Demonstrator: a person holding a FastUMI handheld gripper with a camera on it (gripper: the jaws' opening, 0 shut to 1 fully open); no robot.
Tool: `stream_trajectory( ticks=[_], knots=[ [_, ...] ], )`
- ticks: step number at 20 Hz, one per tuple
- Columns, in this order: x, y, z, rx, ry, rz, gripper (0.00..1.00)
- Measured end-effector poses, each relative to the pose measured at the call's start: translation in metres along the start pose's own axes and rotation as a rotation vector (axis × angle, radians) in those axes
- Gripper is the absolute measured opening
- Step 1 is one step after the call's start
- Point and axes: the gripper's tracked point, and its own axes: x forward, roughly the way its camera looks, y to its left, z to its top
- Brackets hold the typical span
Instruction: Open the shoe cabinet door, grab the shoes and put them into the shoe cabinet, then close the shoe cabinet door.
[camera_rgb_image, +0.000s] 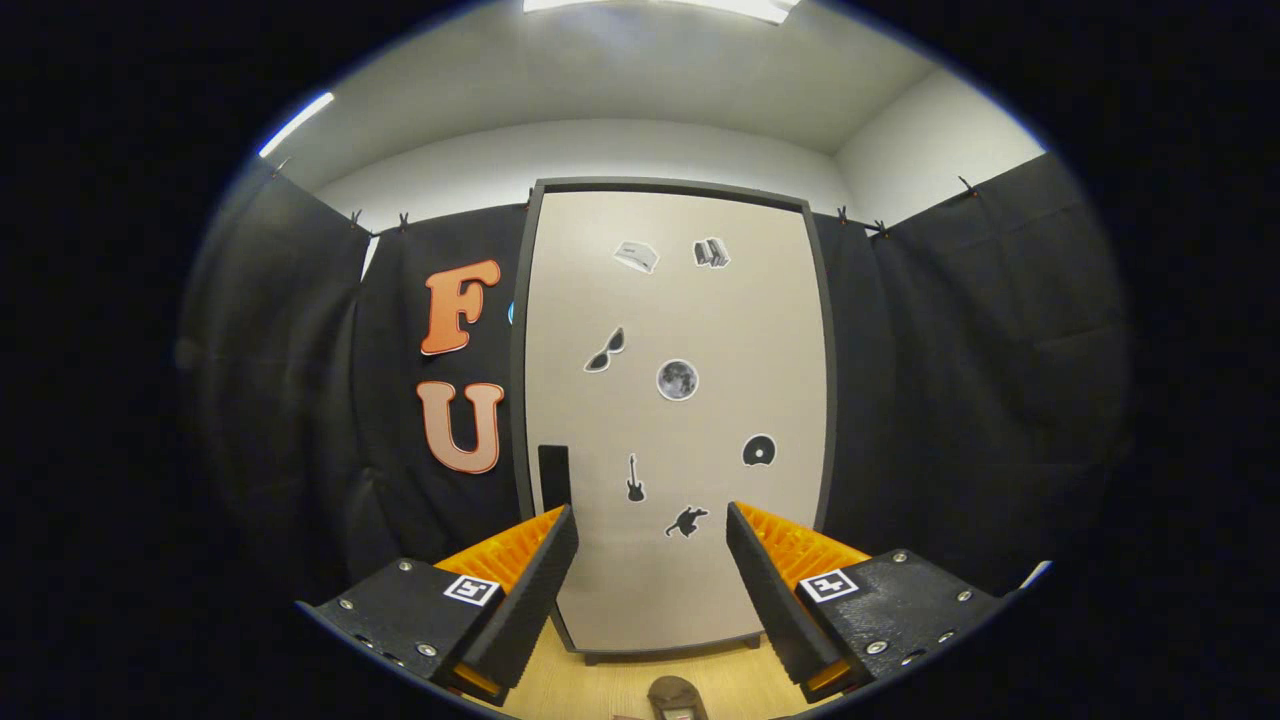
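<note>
While the door is shut: the task looks to be at its first step, with nothing opened or stowed yet
Gripper: the gripper is spread wide and holds nothing; its fingers point straight at the lower half of the cabinet, apart from it
Shoe cabinet: the shoe cabinet stands upright on the wooden floor against the booth's black cloth wall, square to the fingers and beyond them
Door: the door is a pale panel in a dark frame, closed flush, with small dark stickers scattered over it
Handle: a dark upright handle sits near the door's left edge, just above the left fingertip; being on that side, it suggests hinges on the right, though I cannot see them
Why the aim: the wide spread probably readies the fingers to straddle the handle, which would call for a shift left and forward
Shoe: a dark shoe lies on the floor below and between the fingers, partly cut off, so its shape is hard to tell; it waits close in front of the cabinet
Risk: a pull off the handle's line could let the fingers slip
</note>
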Motion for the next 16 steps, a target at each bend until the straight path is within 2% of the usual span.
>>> stream_trajectory(
  ticks=[5, 10, 16],
  knots=[
    [0.034, 0.026, -0.018, 0.036, 0.019, 0.093, 0.94],
    [0.069, 0.052, -0.021, 0.062, 0.002, 0.132, 0.93],
    [0.108, 0.077, -0.038, 0.050, 0.028, 0.101, 0.90]
  ],
)
